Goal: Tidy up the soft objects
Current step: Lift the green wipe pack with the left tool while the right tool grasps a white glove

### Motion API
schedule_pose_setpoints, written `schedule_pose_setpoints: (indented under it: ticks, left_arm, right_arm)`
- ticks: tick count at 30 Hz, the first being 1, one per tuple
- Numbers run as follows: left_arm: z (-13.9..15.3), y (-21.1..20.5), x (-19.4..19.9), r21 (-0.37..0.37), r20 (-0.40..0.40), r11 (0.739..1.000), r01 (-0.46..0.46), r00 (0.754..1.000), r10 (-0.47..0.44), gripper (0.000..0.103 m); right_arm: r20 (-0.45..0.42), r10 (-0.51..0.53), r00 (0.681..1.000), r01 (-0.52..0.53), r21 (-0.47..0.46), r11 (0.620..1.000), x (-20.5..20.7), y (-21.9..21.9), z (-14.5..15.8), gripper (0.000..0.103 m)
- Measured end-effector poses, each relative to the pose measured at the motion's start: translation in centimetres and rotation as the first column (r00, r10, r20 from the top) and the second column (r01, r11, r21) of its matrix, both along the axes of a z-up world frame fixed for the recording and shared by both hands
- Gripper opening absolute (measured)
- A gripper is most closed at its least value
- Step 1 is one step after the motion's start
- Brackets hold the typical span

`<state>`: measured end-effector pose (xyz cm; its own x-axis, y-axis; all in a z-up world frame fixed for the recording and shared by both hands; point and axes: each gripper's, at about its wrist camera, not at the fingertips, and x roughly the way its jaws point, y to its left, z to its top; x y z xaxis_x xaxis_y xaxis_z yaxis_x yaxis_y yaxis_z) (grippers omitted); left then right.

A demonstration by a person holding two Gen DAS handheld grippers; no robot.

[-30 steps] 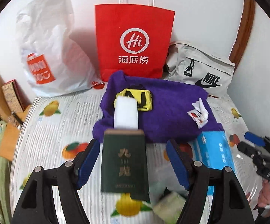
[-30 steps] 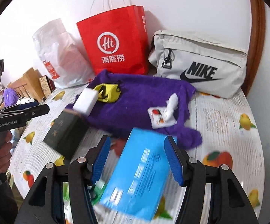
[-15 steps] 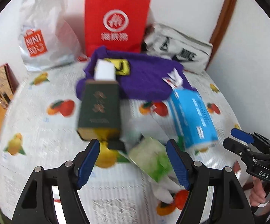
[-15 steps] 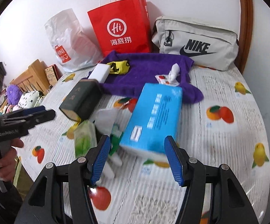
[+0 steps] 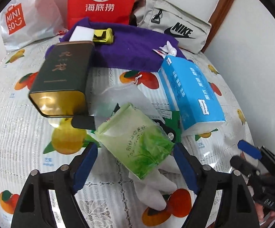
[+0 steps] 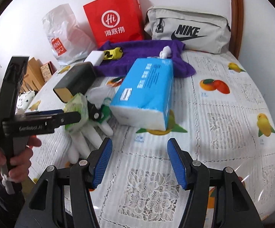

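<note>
A green tissue pack (image 5: pixel 137 138) lies on a white glove (image 5: pixel 156 188), just ahead of my open, empty left gripper (image 5: pixel 135 163); it also shows in the right wrist view (image 6: pixel 76 108). A blue tissue pack (image 5: pixel 192 91) lies to its right, and in the right wrist view (image 6: pixel 147 91) it lies ahead of my open, empty right gripper (image 6: pixel 139 161). A purple towel (image 5: pixel 129 49) lies behind, with a white sponge (image 5: pixel 82 34), a yellow cloth (image 5: pixel 103 35) and a small white pouch (image 5: pixel 167 49) on it.
A dark green tin (image 5: pixel 61 79) lies left of the packs. A red paper bag (image 5: pixel 101 0), a white Miniso bag (image 5: pixel 27 17) and a grey Nike bag (image 5: pixel 171 26) stand along the wall. The fruit-print tablecloth (image 6: pixel 223 123) covers the table; the wall is at the right.
Both grippers have pulled back toward the near edge and dropped lower. The left one now faces the green tissue pack instead of the tin; the right one has backed off the blue pack.
</note>
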<state>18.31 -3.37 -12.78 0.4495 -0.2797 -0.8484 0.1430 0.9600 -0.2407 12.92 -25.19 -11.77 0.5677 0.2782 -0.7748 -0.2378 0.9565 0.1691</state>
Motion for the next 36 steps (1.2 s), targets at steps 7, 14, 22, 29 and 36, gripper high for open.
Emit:
schedule_pose_setpoints:
  ticks: [7, 14, 22, 29, 36]
  left_arm:
    - [-1.2, -2.0, 1.4, 0.045, -0.016, 0.999, 0.010, 1.000, -0.009, 0.086]
    - [-0.4, -1.3, 0.7, 0.000, 0.046, 0.999, 0.038, 0.998, -0.038, 0.056]
    - [2.1, 1.2, -1.6, -0.058, 0.107, 0.997, 0.045, 0.993, -0.038, 0.051]
    - [1.8, 5.2, -3.3, 0.041, 0.110, 0.998, -0.056, 0.993, 0.051, 0.051]
    - [-0.1, 8.4, -4.2, 0.070, 0.087, 0.987, -0.144, 0.987, 0.138, 0.052]
  right_arm:
    - [-0.023, 0.026, 0.999, -0.026, 0.013, 1.000, 0.2, 0.7, -1.6, 0.060]
    - [-0.042, 0.033, 0.999, -0.033, 0.018, 0.999, 0.3, 1.0, -2.4, 0.060]
    - [-0.038, 0.070, 0.997, -0.070, 0.004, 0.998, -0.1, 2.7, -2.1, 0.060]
    - [-0.030, 0.114, 0.993, -0.115, -0.015, 0.993, -0.4, 4.7, -2.0, 0.060]
    - [-0.081, 0.176, 0.981, -0.176, 0.005, 0.984, 1.5, 7.4, -3.1, 0.060]
